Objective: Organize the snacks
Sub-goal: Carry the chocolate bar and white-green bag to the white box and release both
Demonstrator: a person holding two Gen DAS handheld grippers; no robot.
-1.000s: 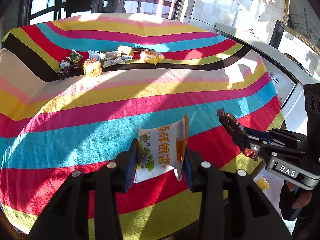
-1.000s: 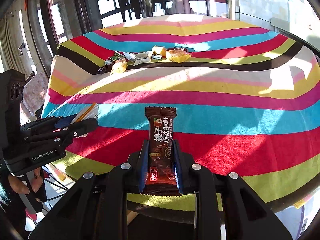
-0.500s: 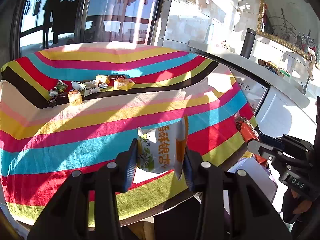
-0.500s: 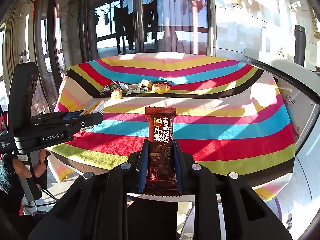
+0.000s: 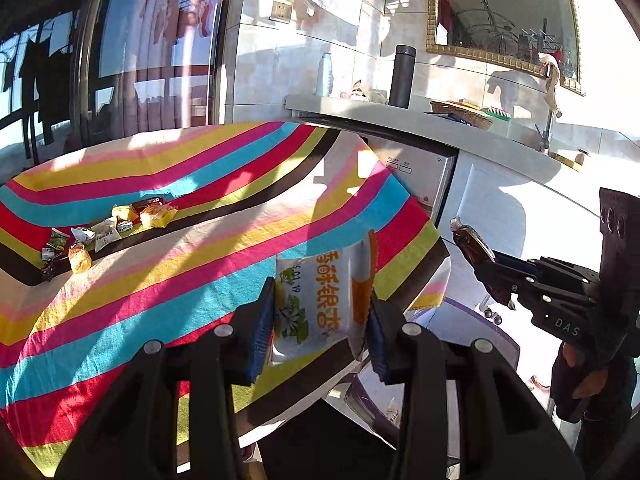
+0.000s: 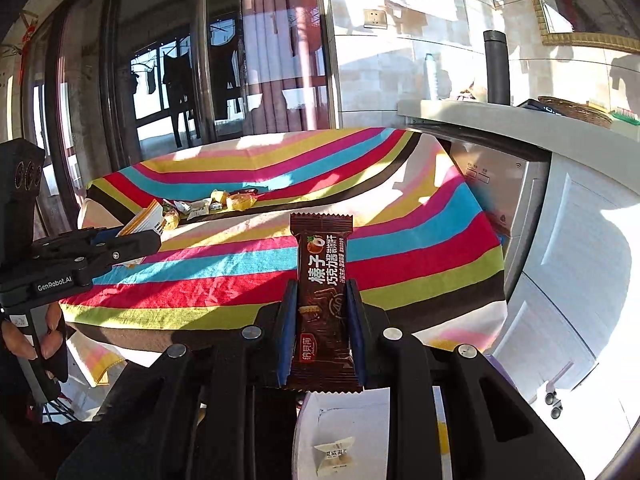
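The left gripper (image 5: 320,328) was clamped on a white snack packet (image 5: 320,300), glossy and crinkled, with orange lettering and an orange edge, held above the near edge of the striped tablecloth (image 5: 160,280). The right gripper (image 6: 320,320) was pressed tight on a long brown chocolate bar (image 6: 322,280) in a shiny wrapper with zigzag ends, also at the cloth's near edge.

Only the right camera showed what lay below the cloth's edge: a white sheet or tray (image 6: 360,420) with one small twisted candy (image 6: 334,454) on it. It also caught a hand (image 6: 28,336) wrapped around the left tool's handle. The left camera alone showed the gold-framed mirror (image 5: 500,12) above the counter (image 5: 400,120) beyond the cloth, and the chocolate bar from the side, poking out of black jaws.

Both views showed the pile of small snacks (image 5: 108,232) on the far side of the cloth, mostly yellow and white wrappers, lying on a dark brown stripe. The cloth looked like towelling, soft and creased, in wavy bands of red, blue, pink and yellow.
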